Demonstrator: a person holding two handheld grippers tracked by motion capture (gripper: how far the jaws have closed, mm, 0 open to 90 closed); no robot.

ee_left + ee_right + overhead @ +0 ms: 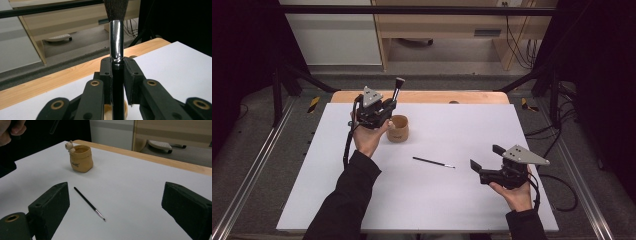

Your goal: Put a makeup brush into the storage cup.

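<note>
1. High view: left gripper (388, 107) holds a big brush (397, 88) upright beside the pot (397, 128); judged step: carrying the brush to the pot
2. Next move calls for lining the handle over the pot mouth, then lowering
3. Left gripper view: jaws clamped on the black handle below the metal collar (116, 37)
4. Right gripper (486, 157) gapes wide, empty, near the thin brush (433, 162) lying on the white board (422, 200)

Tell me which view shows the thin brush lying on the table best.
The right gripper view: the thin brush lies close between the right claw's open jaws, its dark handle and pale tip distinct. The high view shows it small, right of the pot. The left gripper view has the big brush clamped in the left claw.
</note>
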